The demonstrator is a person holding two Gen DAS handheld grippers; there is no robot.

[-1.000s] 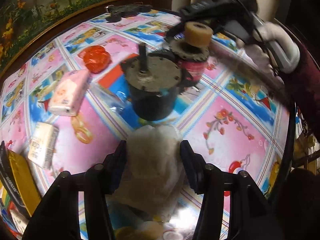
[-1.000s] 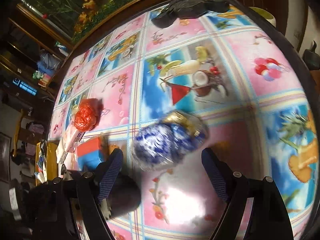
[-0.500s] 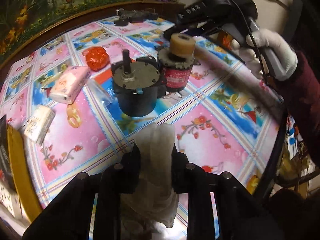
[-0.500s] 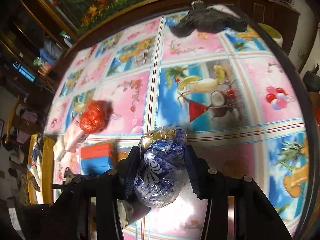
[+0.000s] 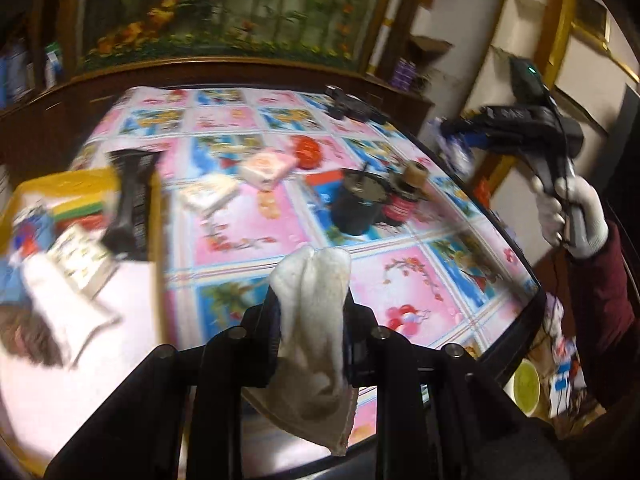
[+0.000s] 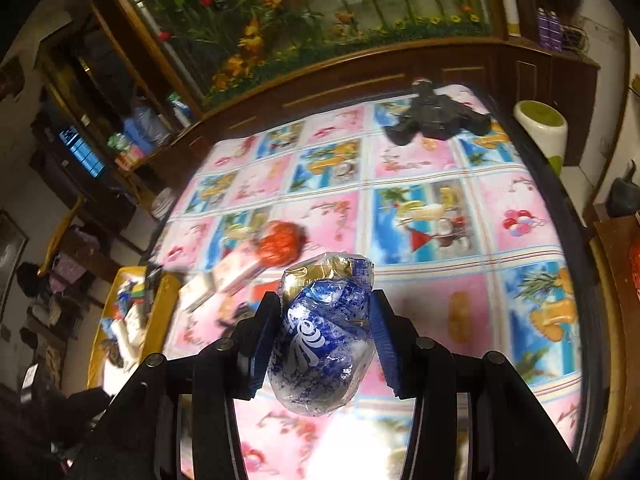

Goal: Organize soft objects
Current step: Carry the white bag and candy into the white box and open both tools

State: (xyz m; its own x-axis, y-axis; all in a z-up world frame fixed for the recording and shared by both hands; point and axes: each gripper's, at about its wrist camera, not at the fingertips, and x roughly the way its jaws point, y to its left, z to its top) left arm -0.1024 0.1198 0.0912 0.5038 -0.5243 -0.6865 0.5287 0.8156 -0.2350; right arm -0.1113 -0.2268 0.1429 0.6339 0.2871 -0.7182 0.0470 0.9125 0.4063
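Left wrist view: left claw squeezes a white cloth; right claw squeezes a blue bag. Both are lifted, not yet in the yellow box at left.

The white cloth looks soft, matt and slightly grubby, with a woven texture. The blue-and-white packet is crinkled, glossy plastic film with a gold patch. The tabletop wears a smooth, shiny printed covering that throws glare. Both sets of jaws are matt black plastic.
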